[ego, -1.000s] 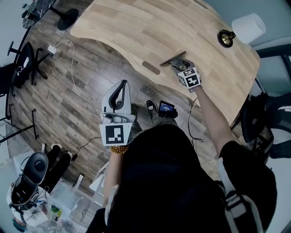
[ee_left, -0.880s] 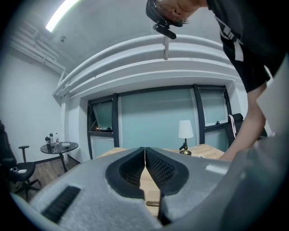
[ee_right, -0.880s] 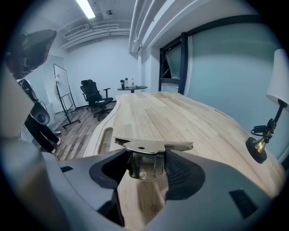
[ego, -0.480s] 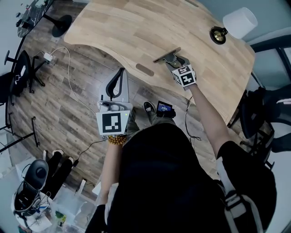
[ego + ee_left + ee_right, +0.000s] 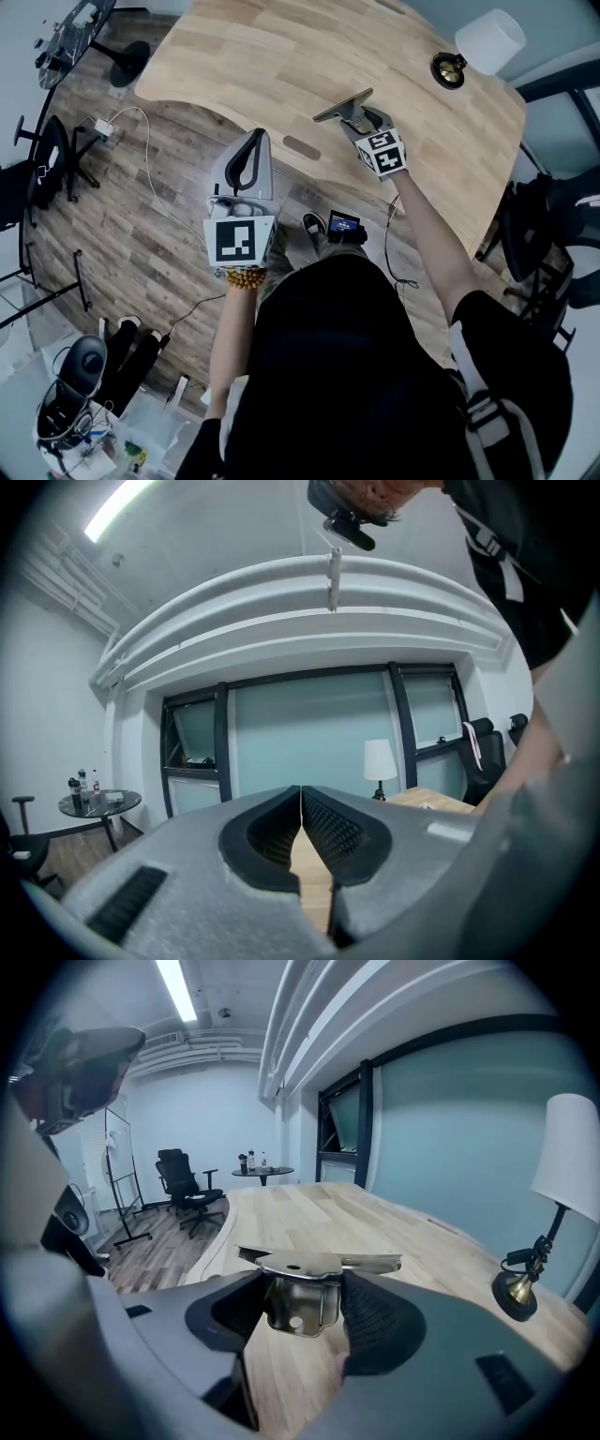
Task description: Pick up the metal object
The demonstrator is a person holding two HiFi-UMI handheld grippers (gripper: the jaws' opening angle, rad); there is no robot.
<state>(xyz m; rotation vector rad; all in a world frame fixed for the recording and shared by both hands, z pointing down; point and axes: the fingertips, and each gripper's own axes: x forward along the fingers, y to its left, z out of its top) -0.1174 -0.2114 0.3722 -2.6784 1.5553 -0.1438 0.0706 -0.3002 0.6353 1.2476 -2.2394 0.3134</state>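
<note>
The metal object (image 5: 342, 105), a bent steel bracket with a flat top plate, is clamped in the right gripper (image 5: 361, 120) over the table (image 5: 244, 56), toward 1 o'clock from the person. A second ago it sat closer to the oval slot (image 5: 302, 147) cut near the table's edge. Now it stands farther from that slot, with the gripper carrying it, so I'd judge the lift has begun and the grasp is holding. The left gripper (image 5: 253, 139) has also come up from over the floor and now points at 12 o'clock toward the table's near edge, taking no part in the work. From overhead the bracket is only a thin bright strip ahead of the marker cube. The right gripper view shows much more: the bracket (image 5: 298, 1293) is pinched by its folded lower tab between the two dark pads, its plate lies across their tops, and bare wood shows beneath it. That view also puts the white lamp (image 5: 562, 1162) well off at 3 o'clock. The left gripper view settles what the head view cannot: that gripper (image 5: 301, 803) has its jaws closed tip to tip on nothing.
</note>
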